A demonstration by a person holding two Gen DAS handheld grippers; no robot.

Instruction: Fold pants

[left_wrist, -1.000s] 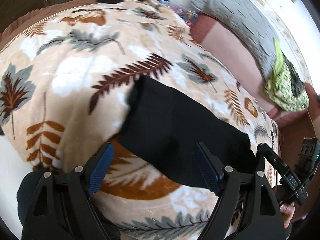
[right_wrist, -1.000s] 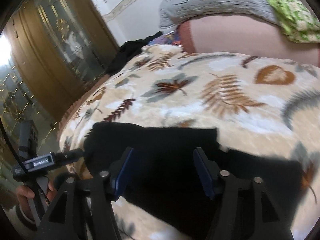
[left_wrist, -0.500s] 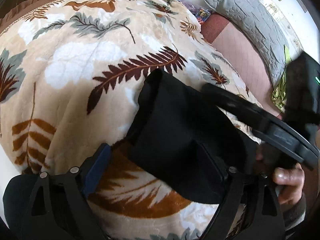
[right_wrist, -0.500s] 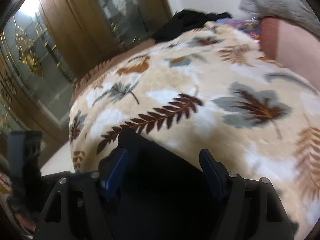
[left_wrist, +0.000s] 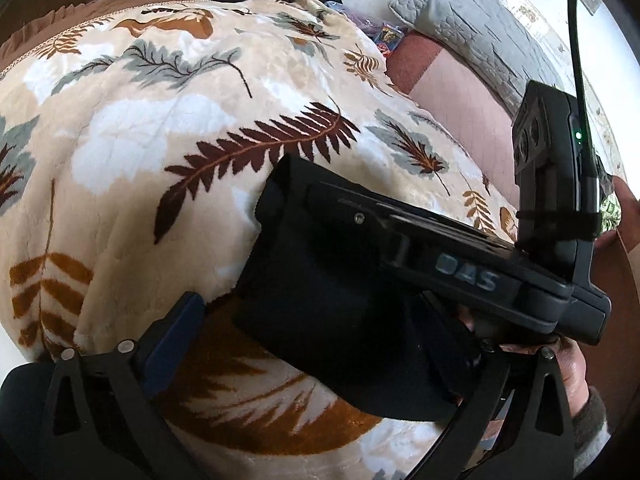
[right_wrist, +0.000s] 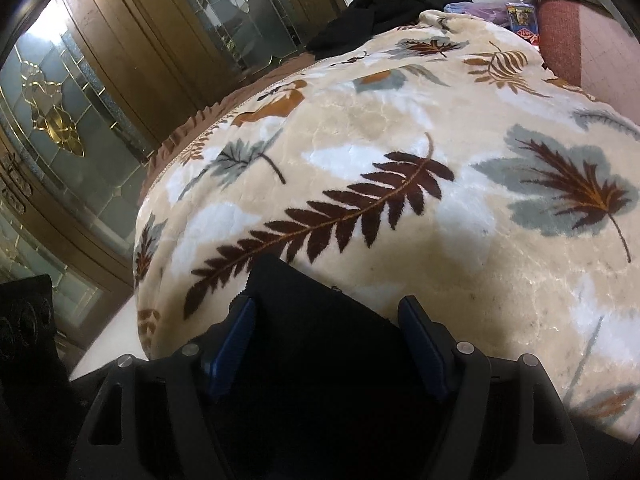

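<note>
The black pants (left_wrist: 320,304) lie folded into a compact block on the leaf-patterned blanket (left_wrist: 160,128). My left gripper (left_wrist: 316,328) is open, its fingers straddling the near end of the pants; its right finger is partly hidden behind the right tool. My right gripper (right_wrist: 328,332) is open and sits low over the pants (right_wrist: 320,360), close to their far corner. The right gripper's body (left_wrist: 460,264) crosses the left wrist view over the pants.
The blanket (right_wrist: 400,160) covers a bed. A grey pillow (left_wrist: 480,40) and pink headboard cushion (left_wrist: 460,92) lie at the far right. Dark clothes (right_wrist: 380,12) are piled at the bed's far end. Wooden glass-panelled doors (right_wrist: 100,100) stand to the left.
My right gripper has swung left across the pants toward their far corner, now crossing the left wrist view. The left gripper has moved slightly closer. The pants stay folded.
</note>
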